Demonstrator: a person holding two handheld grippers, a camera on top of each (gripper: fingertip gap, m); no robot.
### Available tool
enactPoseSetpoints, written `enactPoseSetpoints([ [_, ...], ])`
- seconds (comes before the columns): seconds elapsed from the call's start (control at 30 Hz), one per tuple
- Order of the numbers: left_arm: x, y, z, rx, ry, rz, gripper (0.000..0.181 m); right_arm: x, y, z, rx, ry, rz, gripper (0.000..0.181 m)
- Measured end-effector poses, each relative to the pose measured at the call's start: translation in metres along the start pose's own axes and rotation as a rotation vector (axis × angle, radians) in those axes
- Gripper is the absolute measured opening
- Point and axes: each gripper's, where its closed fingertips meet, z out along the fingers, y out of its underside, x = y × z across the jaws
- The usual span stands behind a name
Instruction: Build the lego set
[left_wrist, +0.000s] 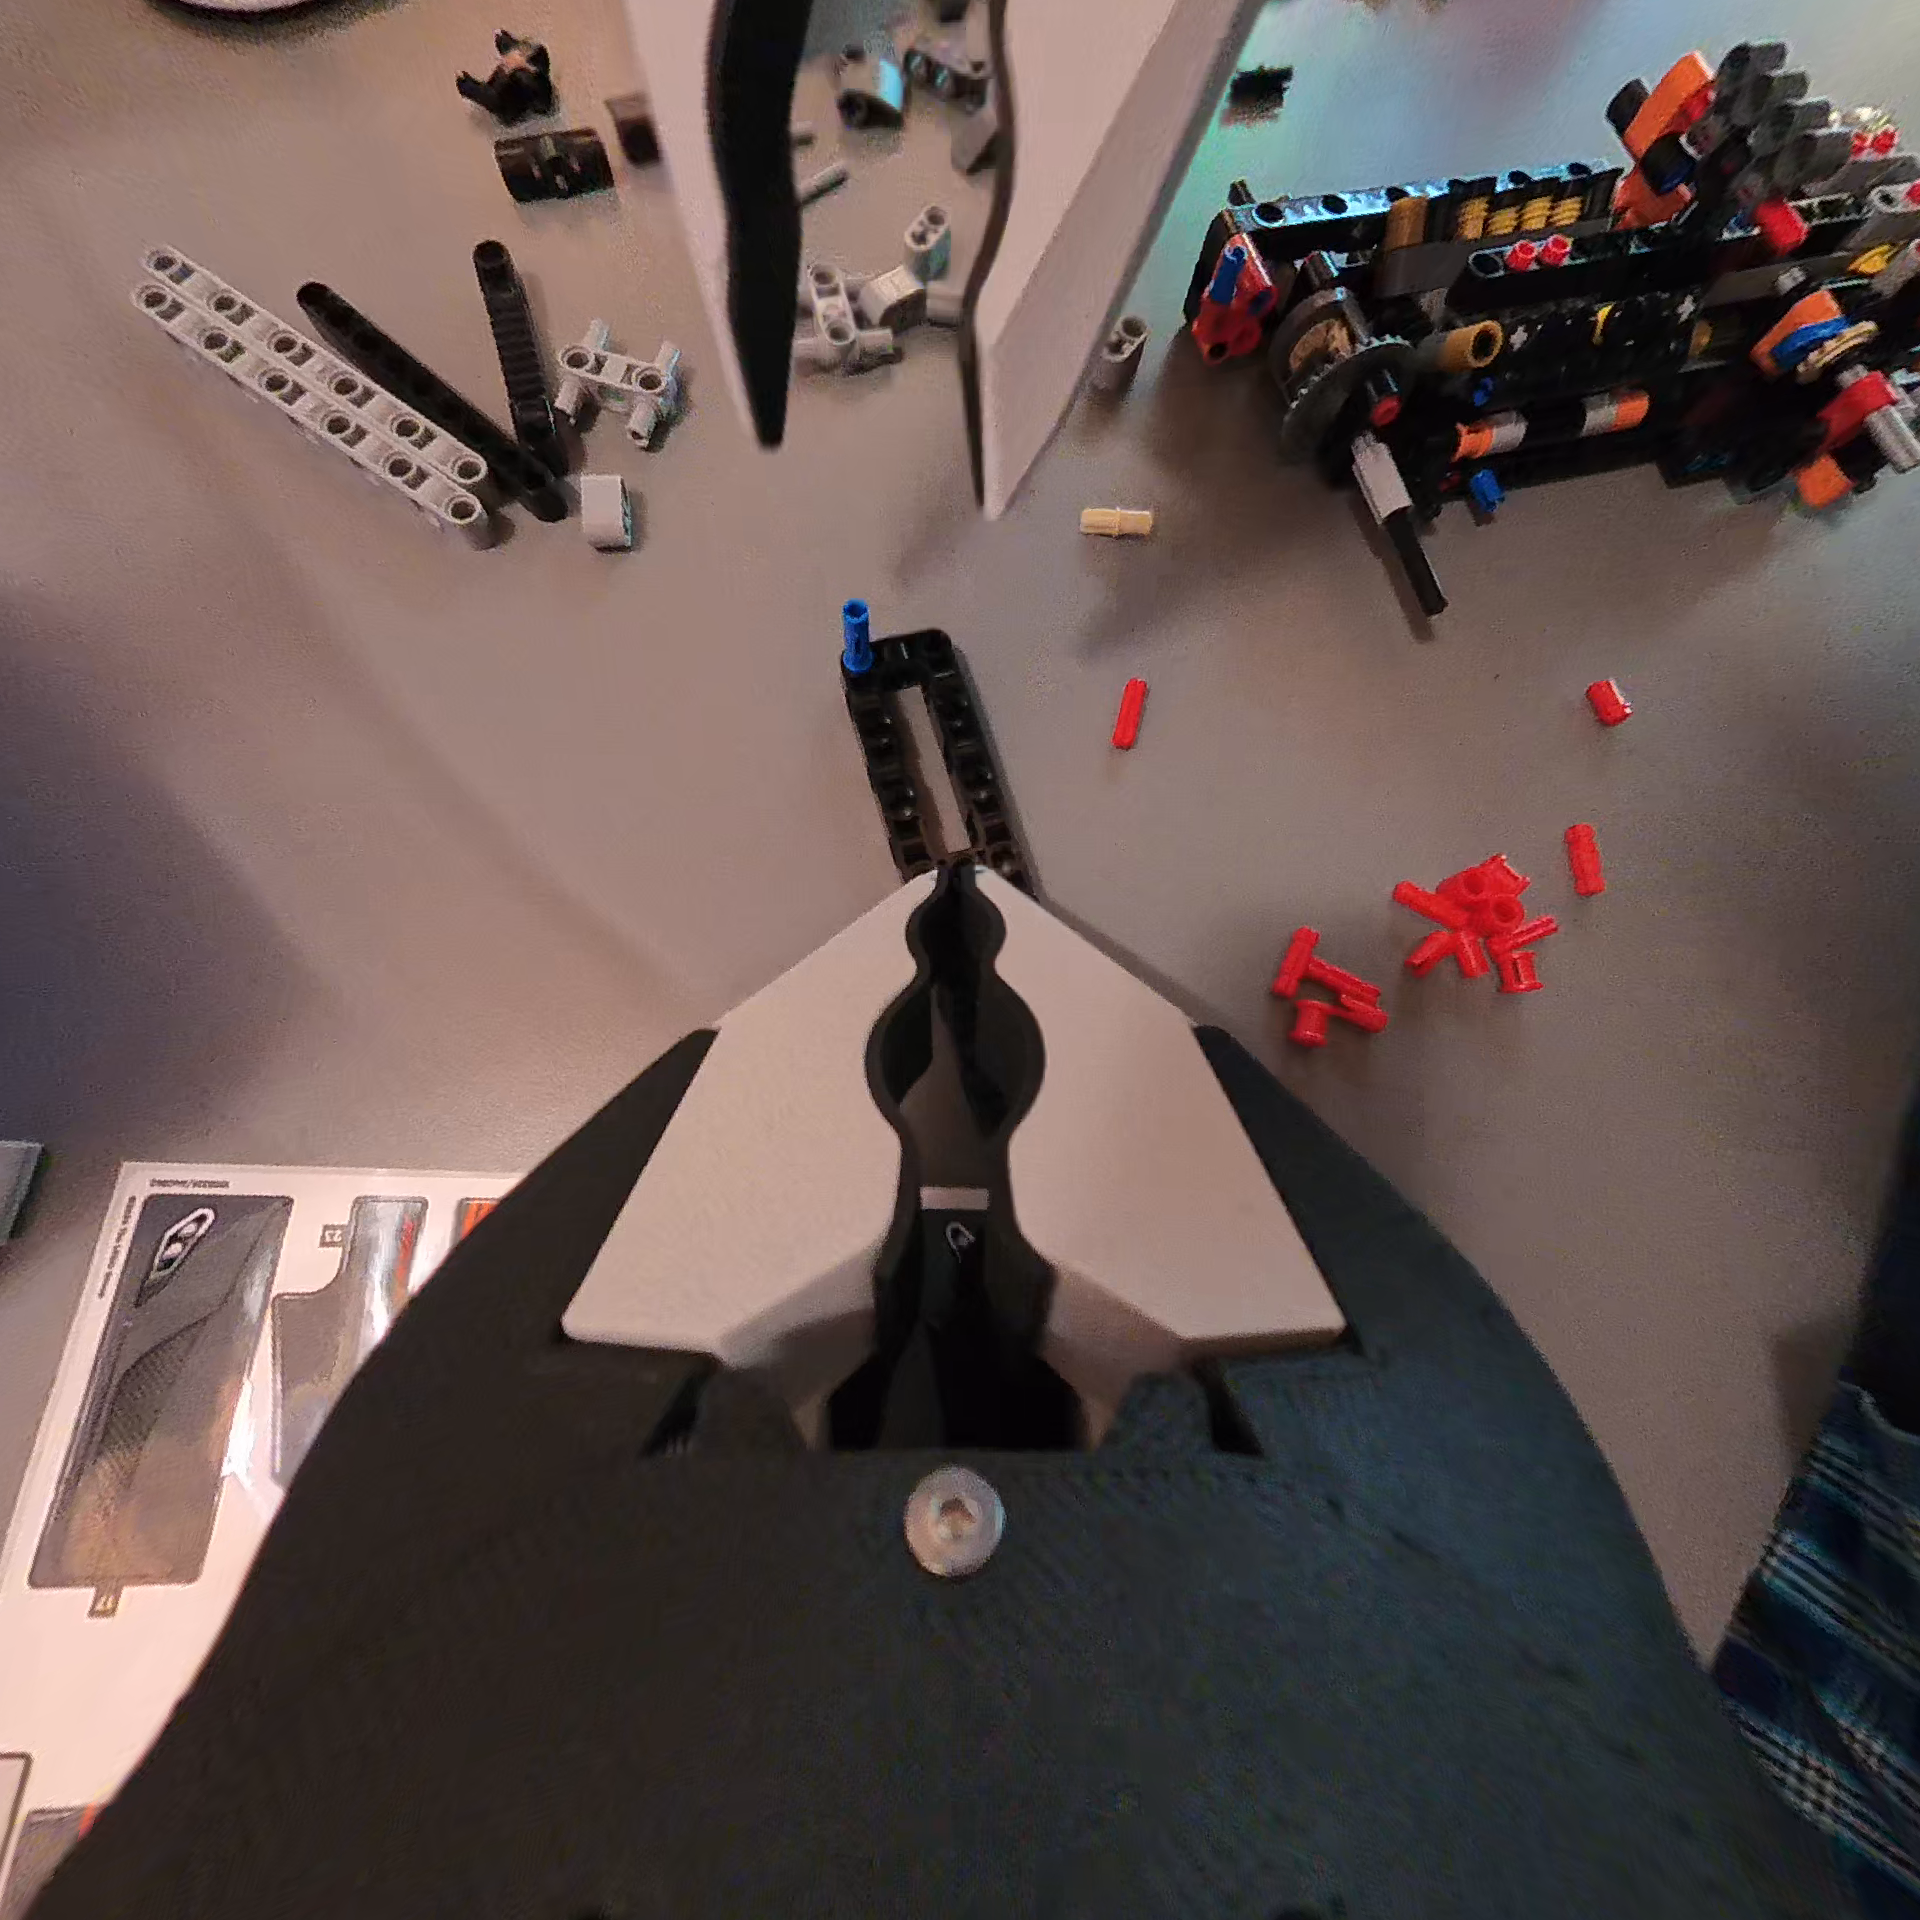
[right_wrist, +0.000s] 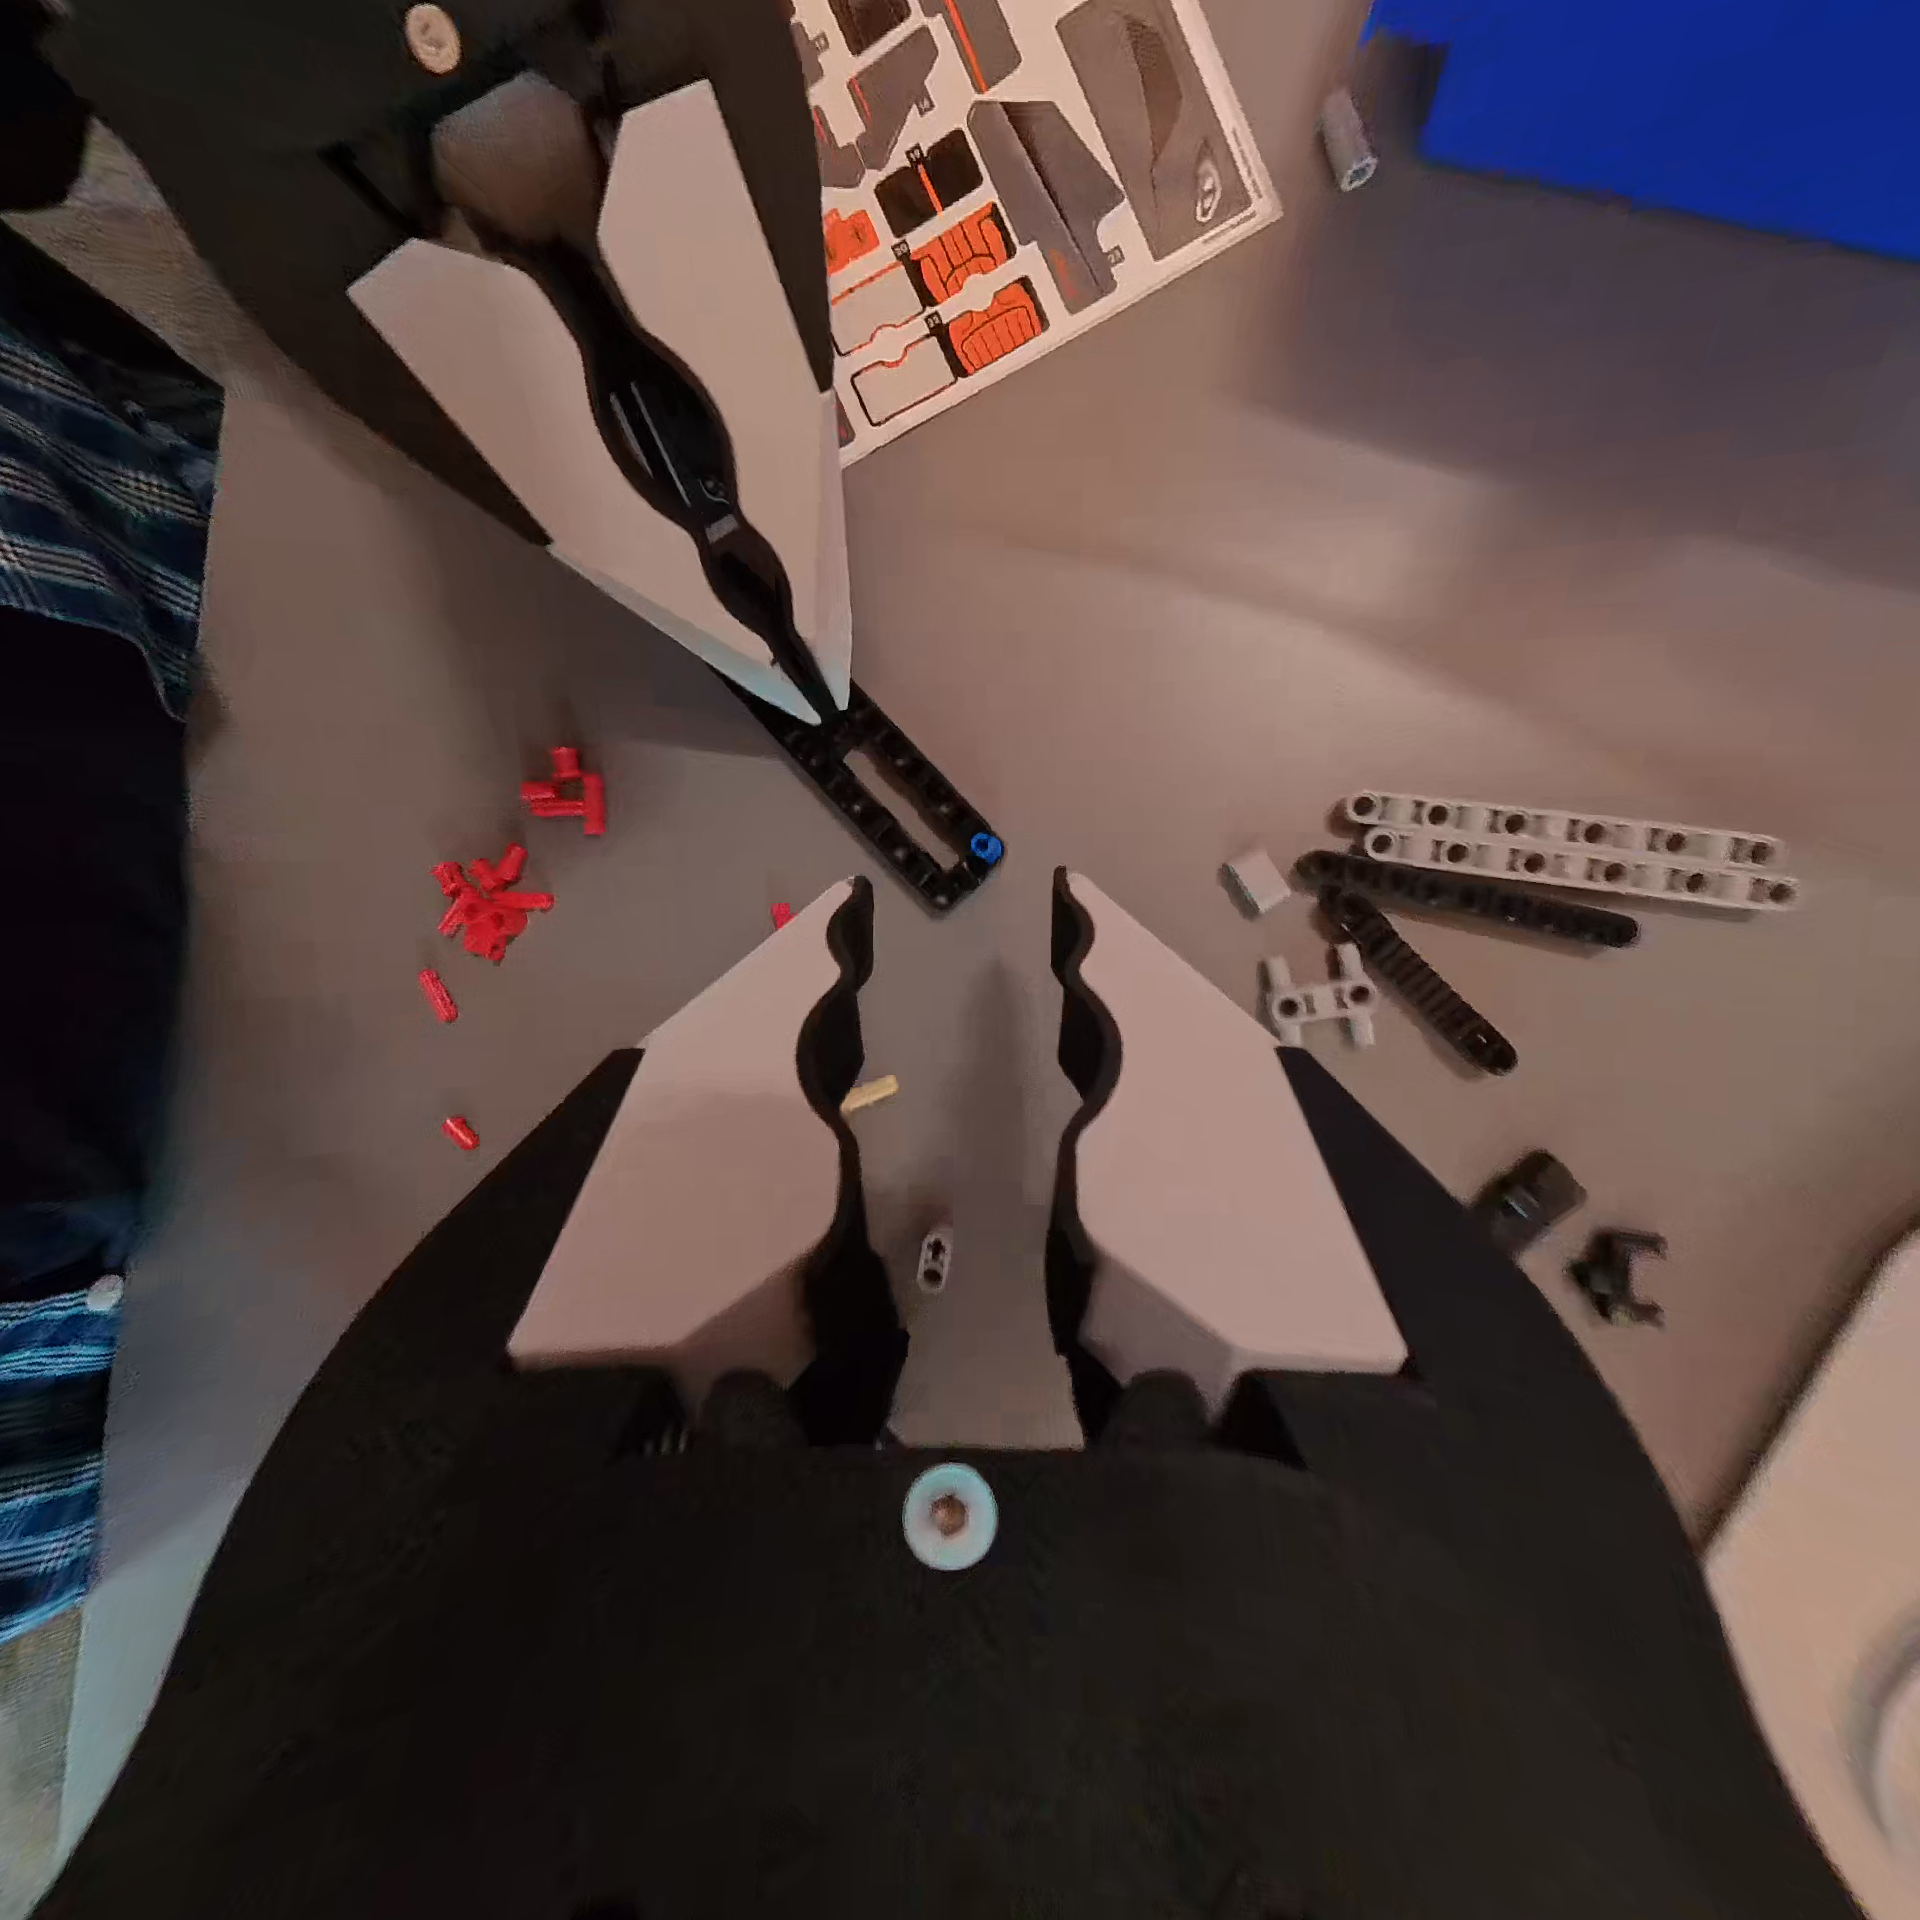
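Left gripper (left_wrist: 956, 873) clamped on near end of black frame (left_wrist: 930, 748) lying on table (left_wrist: 416, 831), blue pin (left_wrist: 854, 636) seated in far corner. Right gripper (right_wrist: 956, 894) spread, empty, hovering just beside. Probable next move: fetching another pin, aligned to a free hole.

On my feeds I see a plain grey table (left_wrist: 416, 831). The frame (left_wrist: 930, 748) is black with one blue pin (left_wrist: 854, 634) at its corner. I count bright red pins (left_wrist: 1470, 920) in a scatter, one tan pin (left_wrist: 1117, 521), pale grey beams (left_wrist: 312, 395) beside black beams (left_wrist: 431, 400). The chassis (left_wrist: 1579, 312) mixes black, orange, red, blue and yellow. The sticker sheet (right_wrist: 1029, 197) is white with grey, black and orange shapes. Fabric (left_wrist: 1829, 1662) at the edge is blue plaid.
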Motion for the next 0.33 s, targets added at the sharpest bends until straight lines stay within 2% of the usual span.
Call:
enactPoseSetpoints([
  [0.2,-0.003,-0.010,-0.017,0.056,-0.011,-0.010,0.018,-0.014,0.007,-0.035,-0.002,0.131,-0.021,0.031],
  [0.33,0.000,-0.010,-0.027,0.067,-0.005,-0.005,0.020,-0.034,0.007,-0.047,0.018,0.183,-0.032,0.024],
])
